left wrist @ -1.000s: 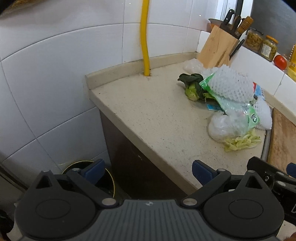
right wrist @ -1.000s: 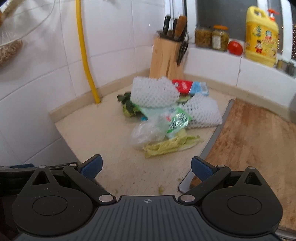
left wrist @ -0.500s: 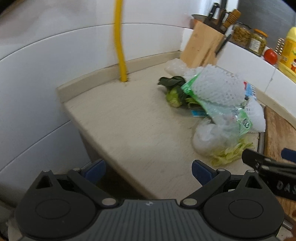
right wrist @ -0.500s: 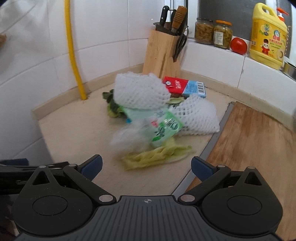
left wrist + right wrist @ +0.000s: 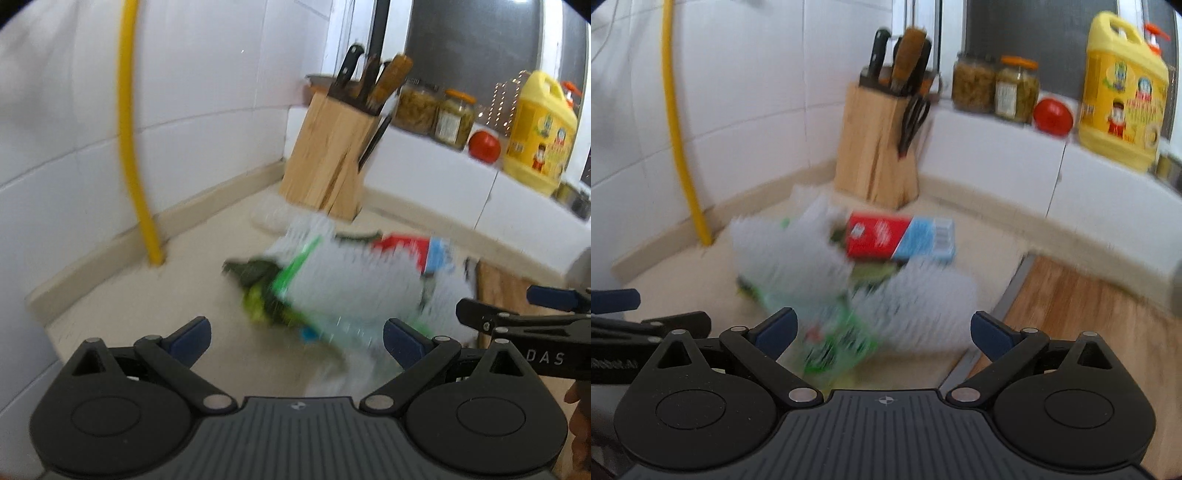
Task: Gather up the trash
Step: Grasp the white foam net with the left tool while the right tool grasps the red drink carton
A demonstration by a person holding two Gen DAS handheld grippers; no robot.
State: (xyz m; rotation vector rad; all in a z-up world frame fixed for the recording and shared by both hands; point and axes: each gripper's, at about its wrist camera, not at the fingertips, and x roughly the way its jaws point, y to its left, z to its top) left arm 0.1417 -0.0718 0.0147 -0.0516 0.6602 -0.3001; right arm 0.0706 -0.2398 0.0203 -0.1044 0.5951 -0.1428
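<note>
Both grippers have pushed forward over the counter since a second ago, when the left one hung off the counter's edge above a bin; the trash pile (image 5: 347,288) now fills the middle of each view, smeared by motion blur. The left gripper (image 5: 297,338) points level at the pile with its jaws wide apart and nothing between them, the blue fingertips (image 5: 192,334) just short of the dark green vegetable scraps (image 5: 258,280) at the pile's near edge. The right gripper (image 5: 882,328) sits alongside, also level, jaws spread and empty, its tips over a green printed plastic bag (image 5: 842,343) and white foam fruit netting (image 5: 923,299). Each gripper's side shows at the edge of the other's view, so the two are near each other, side by side. A fingertip of the person's hand (image 5: 578,413) shows at the right margin of the left view.

Within the pile lies a red and blue carton (image 5: 899,238), flat on the beige counter (image 5: 155,295). Behind it stands a wooden knife block (image 5: 881,147), well clear of the grippers. A wooden cutting board (image 5: 1089,321) lies just beside the pile on the right.
</note>
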